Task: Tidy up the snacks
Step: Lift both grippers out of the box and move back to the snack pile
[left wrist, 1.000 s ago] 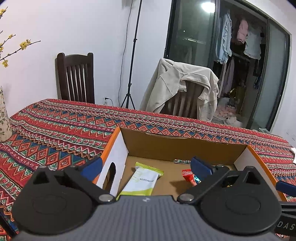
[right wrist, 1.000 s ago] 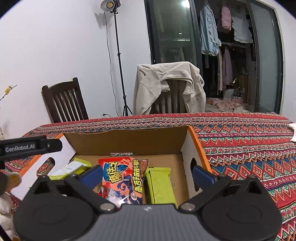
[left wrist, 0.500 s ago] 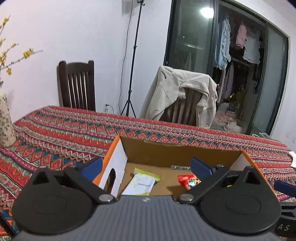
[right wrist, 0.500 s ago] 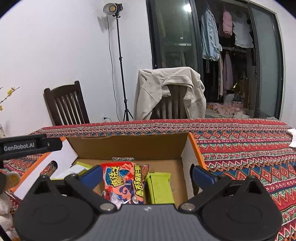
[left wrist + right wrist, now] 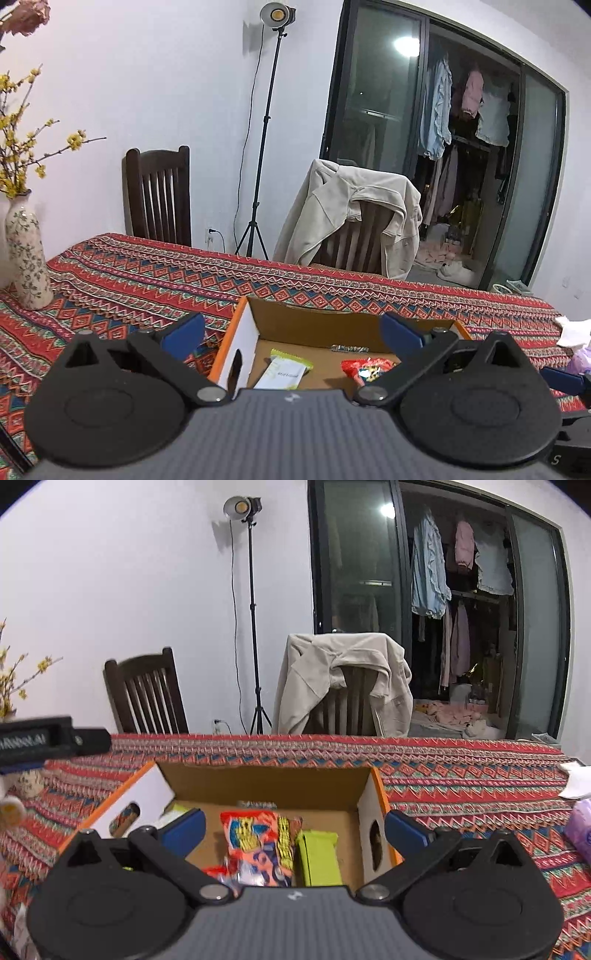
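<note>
Both claws, left claw (image 5: 291,332) and right claw (image 5: 293,825), gape empty above the snack box (image 5: 266,781).

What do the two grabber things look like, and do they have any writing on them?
Both look alike. The left gripper and right gripper each have a grey ribbed body, two round black discs, black link bars with silver pins, and two blue fingers. In the right view, the left one's black side bar carries white lettering, too blurred to read fully.
</note>
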Tool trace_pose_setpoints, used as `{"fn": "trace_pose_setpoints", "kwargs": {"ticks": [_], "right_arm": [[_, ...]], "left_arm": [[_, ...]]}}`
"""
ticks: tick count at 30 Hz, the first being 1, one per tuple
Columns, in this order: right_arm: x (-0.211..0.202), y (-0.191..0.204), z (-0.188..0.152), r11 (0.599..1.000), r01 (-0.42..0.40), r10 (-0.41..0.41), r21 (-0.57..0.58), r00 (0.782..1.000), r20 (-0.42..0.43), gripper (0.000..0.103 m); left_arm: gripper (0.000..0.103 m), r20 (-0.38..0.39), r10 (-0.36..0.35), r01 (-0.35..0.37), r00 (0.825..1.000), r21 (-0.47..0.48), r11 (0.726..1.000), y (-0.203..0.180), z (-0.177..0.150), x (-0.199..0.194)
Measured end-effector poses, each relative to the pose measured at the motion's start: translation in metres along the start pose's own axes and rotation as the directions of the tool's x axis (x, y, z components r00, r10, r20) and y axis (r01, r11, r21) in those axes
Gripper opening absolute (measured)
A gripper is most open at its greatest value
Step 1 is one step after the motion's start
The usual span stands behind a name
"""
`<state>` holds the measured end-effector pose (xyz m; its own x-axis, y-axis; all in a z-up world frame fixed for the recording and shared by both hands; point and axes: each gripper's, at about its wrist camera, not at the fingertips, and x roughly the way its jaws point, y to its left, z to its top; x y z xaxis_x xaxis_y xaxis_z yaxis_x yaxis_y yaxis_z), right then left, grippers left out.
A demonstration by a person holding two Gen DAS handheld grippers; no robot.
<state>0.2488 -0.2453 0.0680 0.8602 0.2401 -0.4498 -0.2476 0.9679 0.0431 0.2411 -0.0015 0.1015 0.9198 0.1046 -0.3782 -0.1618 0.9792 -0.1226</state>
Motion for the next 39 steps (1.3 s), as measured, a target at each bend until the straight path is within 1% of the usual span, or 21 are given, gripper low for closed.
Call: {"fn": "trace_pose_setpoints", "kwargs": {"ticks": [6,12,14,18,22,30,34,39], "right_arm": [[-0.023,-0.002,-0.02,0.999,-0.007,0.005,-0.04,0.999,-0.033,0.103],[-0.04,-0.001,-0.041,0.997,-0.052,0.047,-0.059,0.995,-0.084,0.103],[-0.046,0.001,-0.051,0.996,-0.052,0.044,-0.078,0.994,-0.095,0.103],[-0.059,0.003,-0.073,0.994,-0.026,0.013,-0.109,0.993,-0.117,0.103],[-0.068,0.0,-0.094,0.991,-0.033,0.015,-0.128,0.99,-0.142,0.103],[-0.083,-0.013,-0.121,0.995,-0.031,0.015,-0.094,0.985,-0.172,0.103],[-0.09,-0.016,-0.128,0.996,-0.032,0.016,-0.082,0.982,-0.187,0.103],[-0.091,-0.016,-0.138,0.996,-0.039,0.019,-0.085,0.974,-0.224,0.103]], "left_arm": [[0.103,-0.025,-0.015,0.015,1.0,-0.006,1.0,0.014,-0.014,-0.022],[0.103,-0.055,0.018,-0.016,0.998,0.035,0.999,0.025,-0.037,-0.038],[0.103,-0.067,0.022,-0.019,0.997,0.039,0.999,0.03,-0.045,-0.042],[0.103,-0.092,0.028,-0.025,0.995,0.041,0.999,0.04,-0.059,-0.052],[0.103,-0.114,0.029,-0.024,0.993,0.043,0.999,0.05,-0.073,-0.06],[0.103,-0.154,0.028,-0.024,0.988,0.028,0.999,0.068,-0.097,-0.07],[0.103,-0.167,0.026,-0.023,0.986,0.022,1.0,0.074,-0.108,-0.077],[0.103,-0.191,0.024,-0.023,0.981,0.006,1.0,0.082,-0.12,-0.081]]}}
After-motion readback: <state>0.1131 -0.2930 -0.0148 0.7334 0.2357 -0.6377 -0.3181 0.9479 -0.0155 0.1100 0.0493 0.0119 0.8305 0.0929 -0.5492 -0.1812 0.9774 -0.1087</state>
